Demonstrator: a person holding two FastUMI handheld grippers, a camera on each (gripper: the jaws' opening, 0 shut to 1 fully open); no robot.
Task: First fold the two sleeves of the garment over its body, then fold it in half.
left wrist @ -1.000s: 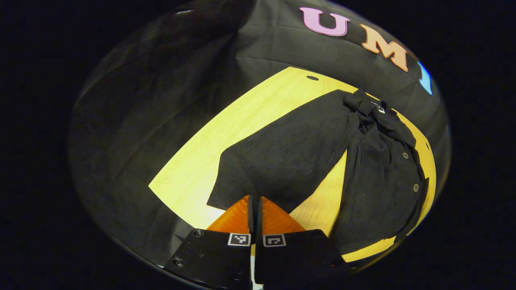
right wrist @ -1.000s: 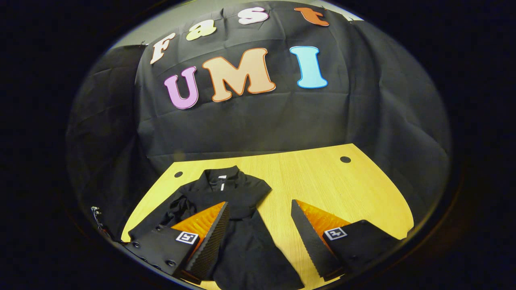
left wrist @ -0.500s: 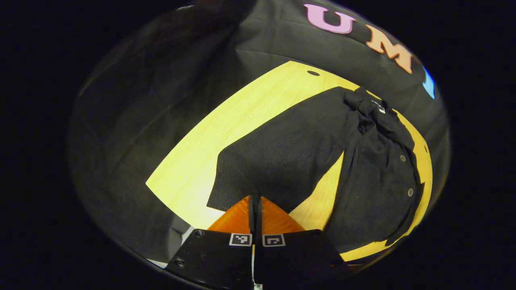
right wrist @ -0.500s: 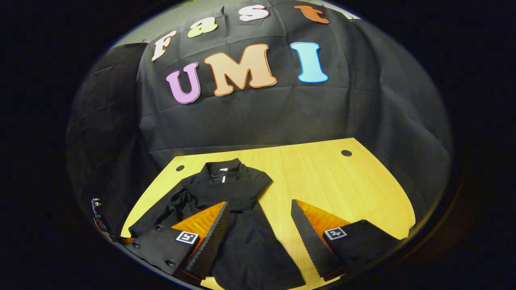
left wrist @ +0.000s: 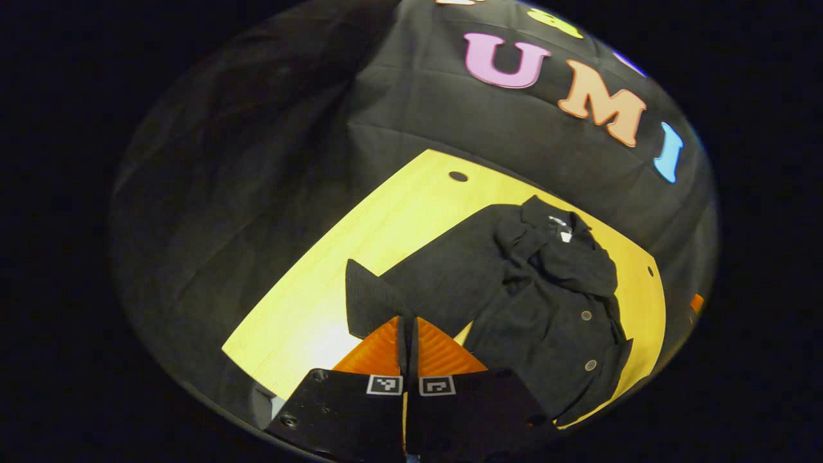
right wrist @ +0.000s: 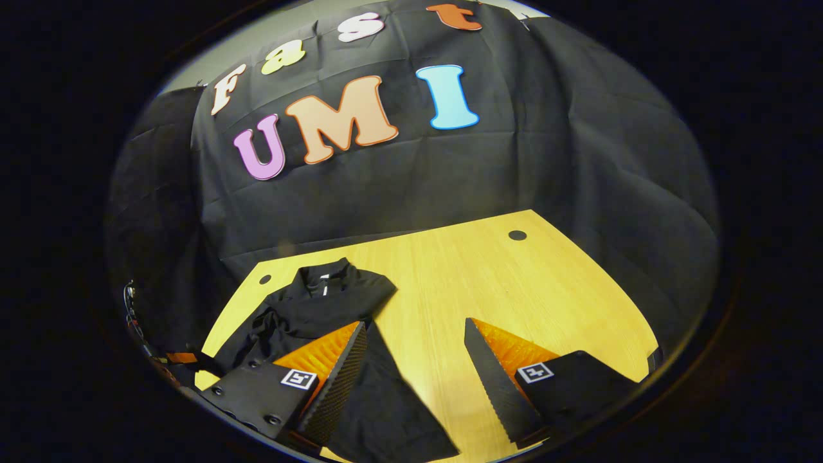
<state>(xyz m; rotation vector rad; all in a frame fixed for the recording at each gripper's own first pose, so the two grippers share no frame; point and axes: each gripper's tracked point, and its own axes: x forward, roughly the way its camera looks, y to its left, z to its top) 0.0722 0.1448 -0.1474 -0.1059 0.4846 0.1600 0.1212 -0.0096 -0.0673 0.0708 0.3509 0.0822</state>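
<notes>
Black ribbed knit is what you are handling: the garment (left wrist: 546, 302) lies on the pale wood-grain table (left wrist: 360, 257), collar toward the cloth-draped back wall (left wrist: 270, 128) and a row of small round buttons (left wrist: 586, 315) running down its front. In the left gripper view its body is rumpled, with soft folds bunched below the collar, and one sleeve (left wrist: 411, 289) stretches out from the shoulder toward you as a long flat band with a squared cuff.

Your left gripper (left wrist: 407, 328) has its two wedge-shaped fingers pressed together, with no gap between them, and the cuff end of that sleeve runs into their tips; the ridged faces of the fingers show just below the cloth. The sleeve looks lifted off the table near the cuff, with a bright patch of bare wood beside it.

In the right gripper view, your right gripper (right wrist: 415, 334) stands wide apart and grips nothing. Its fingers are toothed along their inner edges. One finger overlaps the garment's other side (right wrist: 379, 399), while the other sits over bare table (right wrist: 514, 276). A small dark round hole (right wrist: 517, 235) marks the table's far corner.
</notes>
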